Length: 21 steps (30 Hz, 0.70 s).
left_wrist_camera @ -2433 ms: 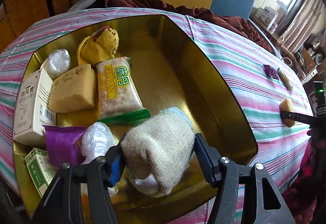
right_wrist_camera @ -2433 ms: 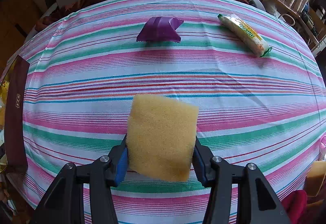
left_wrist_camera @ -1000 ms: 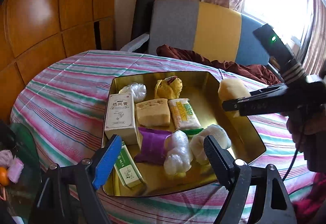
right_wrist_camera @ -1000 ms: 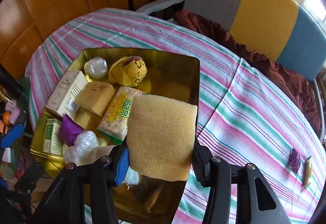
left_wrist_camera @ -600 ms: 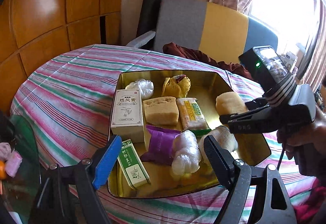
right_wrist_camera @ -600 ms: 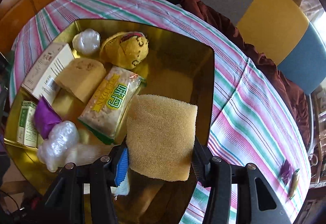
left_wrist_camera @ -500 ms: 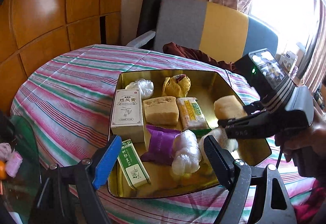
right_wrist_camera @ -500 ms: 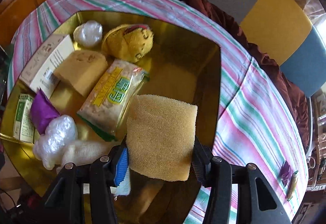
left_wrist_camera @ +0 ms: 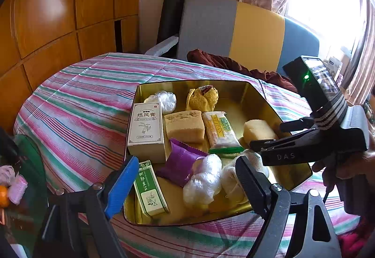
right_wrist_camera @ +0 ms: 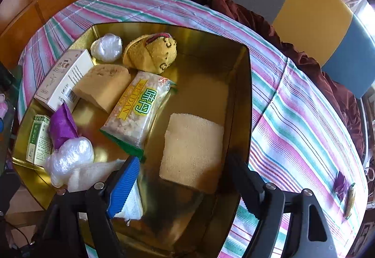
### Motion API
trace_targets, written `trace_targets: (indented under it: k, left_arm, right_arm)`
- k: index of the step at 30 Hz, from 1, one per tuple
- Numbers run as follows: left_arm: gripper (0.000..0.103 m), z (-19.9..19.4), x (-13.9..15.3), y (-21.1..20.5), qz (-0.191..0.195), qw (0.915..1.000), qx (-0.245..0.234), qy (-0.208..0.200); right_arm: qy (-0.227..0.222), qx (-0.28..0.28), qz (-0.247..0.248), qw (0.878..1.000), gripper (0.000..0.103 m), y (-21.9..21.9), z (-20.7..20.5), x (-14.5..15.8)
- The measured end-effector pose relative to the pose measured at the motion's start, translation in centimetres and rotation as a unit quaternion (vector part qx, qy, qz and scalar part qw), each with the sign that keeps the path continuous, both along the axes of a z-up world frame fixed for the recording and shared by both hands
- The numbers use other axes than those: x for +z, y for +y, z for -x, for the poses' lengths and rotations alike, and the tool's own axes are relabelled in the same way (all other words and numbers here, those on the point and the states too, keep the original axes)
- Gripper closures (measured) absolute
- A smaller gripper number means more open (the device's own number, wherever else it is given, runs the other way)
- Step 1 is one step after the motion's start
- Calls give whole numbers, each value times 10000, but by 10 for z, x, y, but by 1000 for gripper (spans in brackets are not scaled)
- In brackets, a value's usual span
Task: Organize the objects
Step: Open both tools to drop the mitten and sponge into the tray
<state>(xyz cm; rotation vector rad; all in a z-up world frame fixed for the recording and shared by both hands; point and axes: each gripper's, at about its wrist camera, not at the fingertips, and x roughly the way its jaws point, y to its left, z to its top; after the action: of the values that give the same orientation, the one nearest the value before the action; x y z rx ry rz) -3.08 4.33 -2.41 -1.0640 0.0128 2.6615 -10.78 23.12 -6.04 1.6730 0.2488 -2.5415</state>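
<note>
Our right gripper (right_wrist_camera: 181, 179) has just been opening; the sponge (right_wrist_camera: 192, 150) lies free between its jaws in the tin (right_wrist_camera: 211, 51), lower centre. Our left gripper (left_wrist_camera: 185, 178) hangs open, empty, its finger hiding the sock (left_wrist_camera: 230, 178). 2 wrappers (right_wrist_camera: 344, 184) sit far right, blurred.

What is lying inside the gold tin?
The gold tin holds two yellow sponges, a WEIDAN snack, two boxes, a purple packet, a plush toy, plastic wads and a rolled cloth. Anything beneath them is covered.
</note>
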Motion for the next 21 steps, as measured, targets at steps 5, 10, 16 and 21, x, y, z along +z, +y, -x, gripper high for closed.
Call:
trace_targets:
  k: [5, 10, 16, 21]
  left_arm:
    - [18, -2, 1, 2, 4, 10000, -15, 39]
    - [18, -4, 3, 3, 4, 10000, -40, 69]
    - [18, -6, 5, 5, 7, 9999, -64, 89]
    - [18, -9, 6, 8, 27, 9999, -89, 111]
  right_arm:
    - [247, -131, 188, 9994, 22, 1, -8, 16]
    - [464, -268, 350, 9979, 22, 8, -20, 29]
    - [581, -436, 452, 9963, 22, 20, -44, 37]
    - [673, -689, 521, 9940, 22, 40, -63, 40]
